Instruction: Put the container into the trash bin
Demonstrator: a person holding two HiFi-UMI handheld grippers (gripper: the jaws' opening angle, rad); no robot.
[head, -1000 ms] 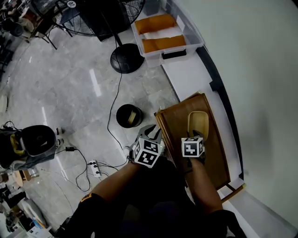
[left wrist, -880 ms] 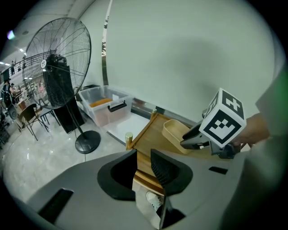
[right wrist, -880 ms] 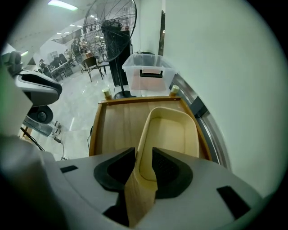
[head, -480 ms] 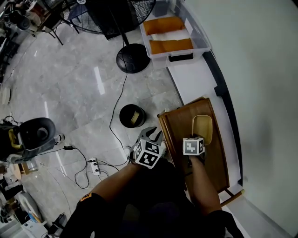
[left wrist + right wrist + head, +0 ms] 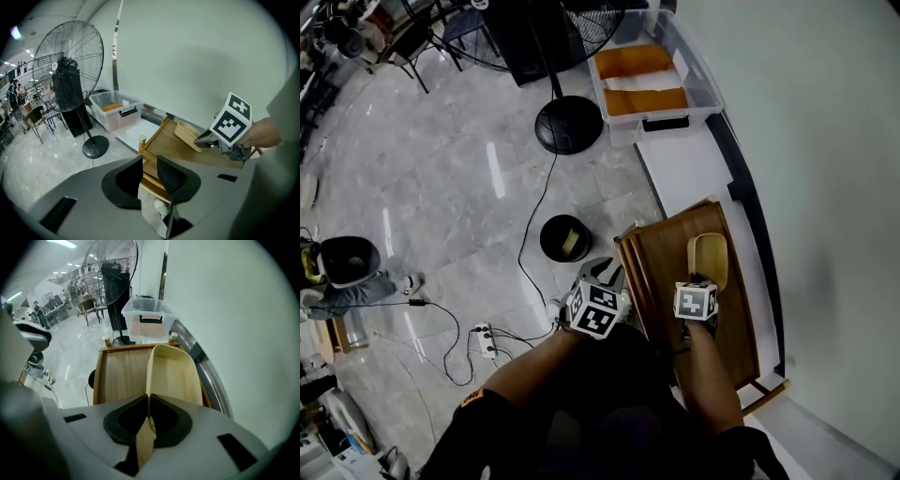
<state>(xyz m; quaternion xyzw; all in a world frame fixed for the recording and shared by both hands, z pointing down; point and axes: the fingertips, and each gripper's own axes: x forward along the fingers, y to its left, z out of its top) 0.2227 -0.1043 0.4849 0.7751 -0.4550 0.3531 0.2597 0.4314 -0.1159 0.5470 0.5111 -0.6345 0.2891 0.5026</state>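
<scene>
1. Head view: a person is standing over a brown wooden table (image 5: 661,267) with a raised edge, holding a gripper in each hand.
   - A shallow pale-beige container (image 5: 709,255) is lying on the table's far half, close to the wall.
   - The right gripper (image 5: 701,279) is pointing steeply down at the container's near end and touching it.
   - The left gripper (image 5: 605,272) is hovering off the table's left edge, above the floor.
   - A small round black trash bin (image 5: 565,237) is standing on the grey marble floor, just left of the table and well apart from the container.

2. Left gripper view: the left gripper's jaws are standing apart with nothing between them. Only the table's corner is showing through the gap. The container is lying further right on the table, with the right gripper at its near end.

3. Right gripper view: the right gripper's jaws are closing on the container's thin near wall, at its left corner. The black pads are already lying against both faces of the rim. The rest of the container is stretching away from the jaws, upright and empty.

4. Step in hand, as a judgement: the person is taking hold of the container.
   - The grip is sitting on one thin corner, so the container will probably tilt when raised.
   - It seems wise to finish closing firmly before lifting.
   - The lift should go straight up to clear the table's raised edge.
   - The container can then be carried left and down to the trash bin.
</scene>
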